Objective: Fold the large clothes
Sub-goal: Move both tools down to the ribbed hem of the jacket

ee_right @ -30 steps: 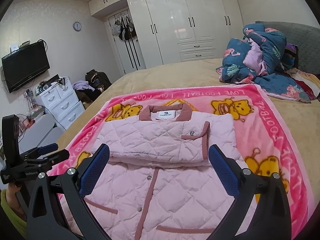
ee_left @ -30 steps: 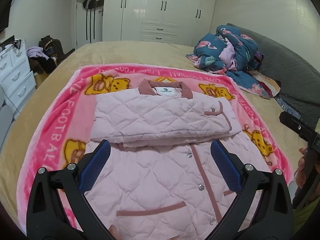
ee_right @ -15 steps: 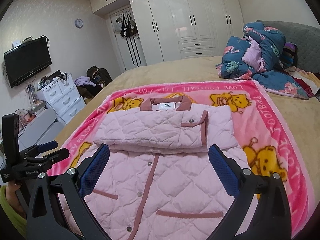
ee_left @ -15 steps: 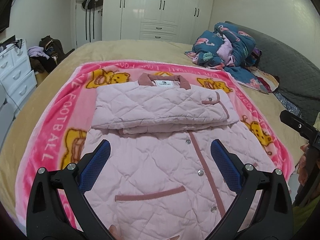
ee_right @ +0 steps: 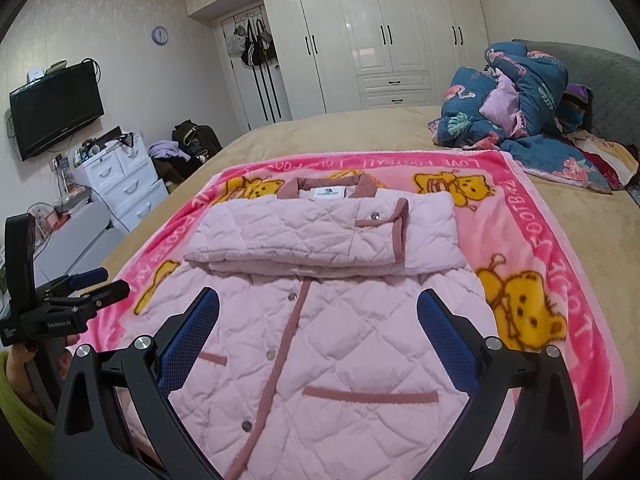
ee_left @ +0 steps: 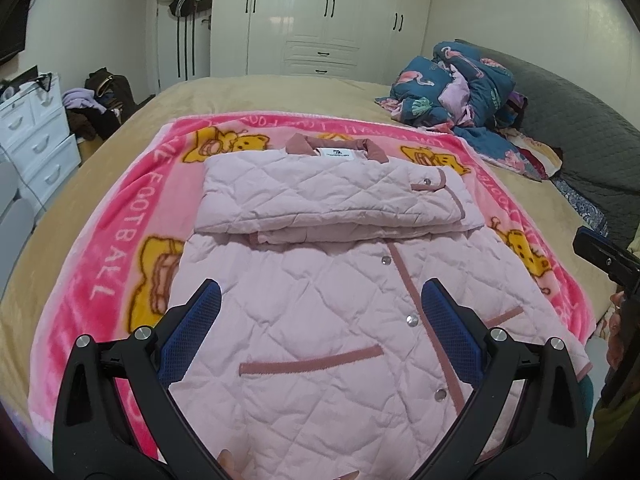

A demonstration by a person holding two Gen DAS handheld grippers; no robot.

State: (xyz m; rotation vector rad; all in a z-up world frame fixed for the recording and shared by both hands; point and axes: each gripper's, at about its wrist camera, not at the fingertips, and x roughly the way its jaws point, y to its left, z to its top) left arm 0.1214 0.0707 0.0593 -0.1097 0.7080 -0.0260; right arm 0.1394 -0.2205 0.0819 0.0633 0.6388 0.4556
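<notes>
— Where was the jacket (ee_left: 320,304) found, and how far had the folding got?

— It was laid flat, front up, on the pink blanket (ee_left: 120,240) spread over the bed (ee_left: 280,92). The sleeves (ee_left: 320,200) had been brought across the chest and lay stacked just below the collar (ee_left: 336,146). The lower half, with its buttons and two pockets, was left unfolded, nearest the cameras. The step in hand was judged to be the bottom-to-top fold.

— And the tongs?

— Both pairs were held spread wide and nothing was pinched. The left tongs (ee_left: 320,336) were poised above the lower left part of the jacket; the right tongs (ee_right: 318,334) were poised above the lower right part. Whether cloth was touched could not be told.

— What was called for next?

— The hem, hidden under the frames at the bottom edge of both views, would probably need to be reached. A corner would have to be pinched by each pair, through the thick quilting, and both carried up evenly toward the collar so that the stacked sleeves were not dragged out of place.
</notes>
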